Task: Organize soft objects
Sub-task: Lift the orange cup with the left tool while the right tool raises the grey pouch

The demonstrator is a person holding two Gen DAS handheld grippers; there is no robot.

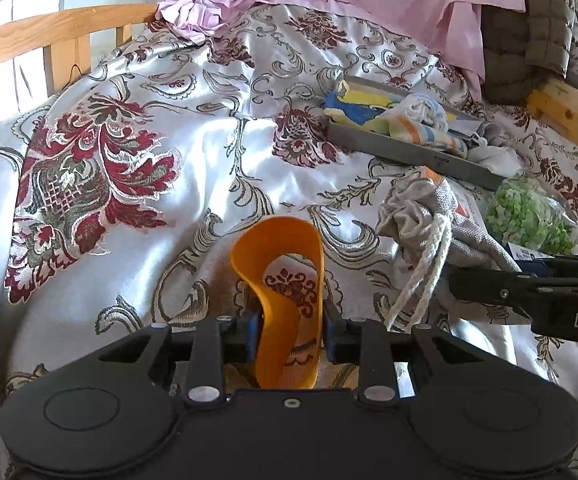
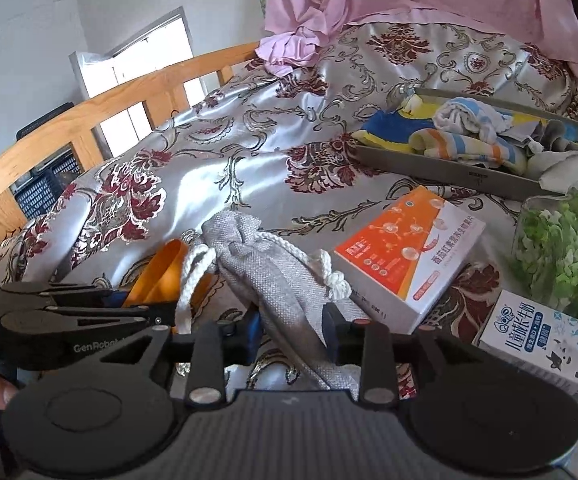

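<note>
On a bed with a floral satin cover (image 1: 209, 152), the left claw (image 1: 291, 332) pinches a folded orange band (image 1: 277, 280). Beside it, the right claw (image 2: 293, 328) grips a grey drawstring pouch (image 2: 273, 276). A grey tray (image 2: 449, 172) of rolled cloths sits beyond.

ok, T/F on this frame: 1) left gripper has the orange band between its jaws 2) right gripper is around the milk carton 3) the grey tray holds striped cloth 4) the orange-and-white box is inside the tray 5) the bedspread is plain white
1) True. The orange band sits between the left gripper jaws.
2) False. The right gripper is around the grey drawstring pouch; the milk carton lies apart, untouched.
3) True. The grey tray holds a striped cloth.
4) False. The orange-and-white box lies on the bedspread, in front of the tray.
5) False. It is silvery with red floral patterns.
</note>
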